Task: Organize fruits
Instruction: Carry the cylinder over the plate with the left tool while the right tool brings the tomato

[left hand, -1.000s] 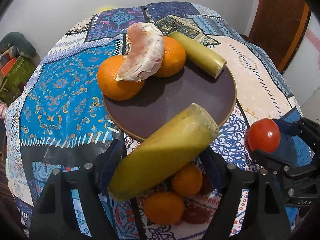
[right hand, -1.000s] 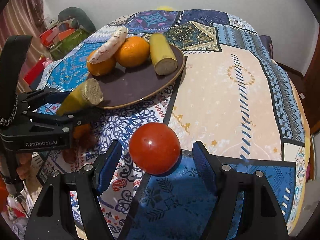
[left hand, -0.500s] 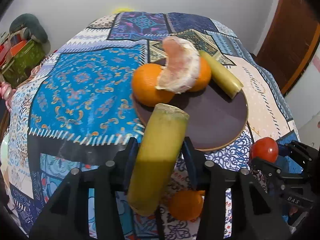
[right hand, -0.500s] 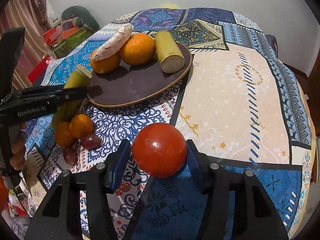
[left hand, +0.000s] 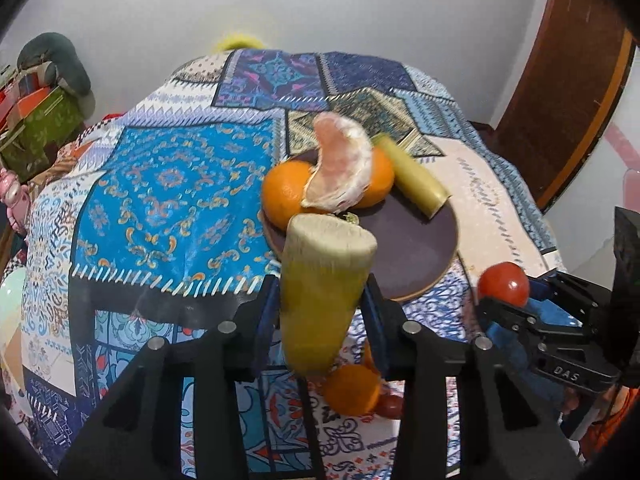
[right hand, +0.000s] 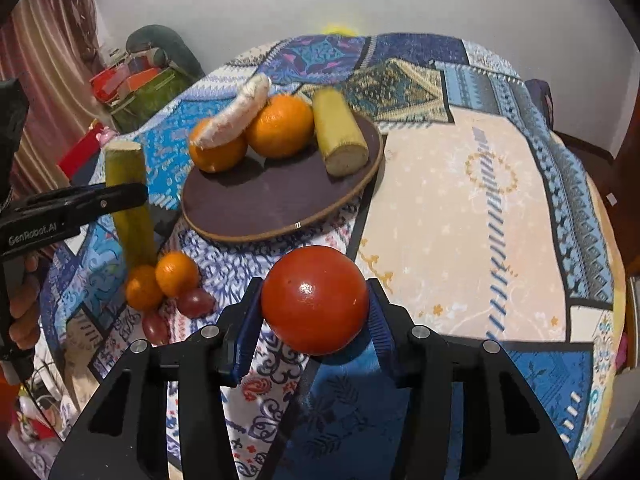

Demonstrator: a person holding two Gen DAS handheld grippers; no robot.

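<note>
between the blue pads of the left gripper point(left hand: 322, 312), whose jaws are closing on it, stands a yellow-green stalk piece point(left hand: 324, 292), upright, its pale fibrous cut end on top, lifted above two small oranges point(right hand: 162, 280) on the patterned cloth point(right hand: 480, 208). the right gripper point(right hand: 314, 326) clamps a glossy red tomato point(right hand: 315, 300). beyond, a dark plate point(right hand: 272, 200) carries two oranges point(right hand: 280, 126), a peeled segment point(right hand: 234, 114) and another stalk piece point(right hand: 340, 132).

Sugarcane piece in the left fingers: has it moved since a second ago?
Yes. The sugarcane piece lay tilted toward the plate; now it stands nearly upright, left of the plate's rim, above the small oranges, with the left gripper's fingers closing on it.
</note>
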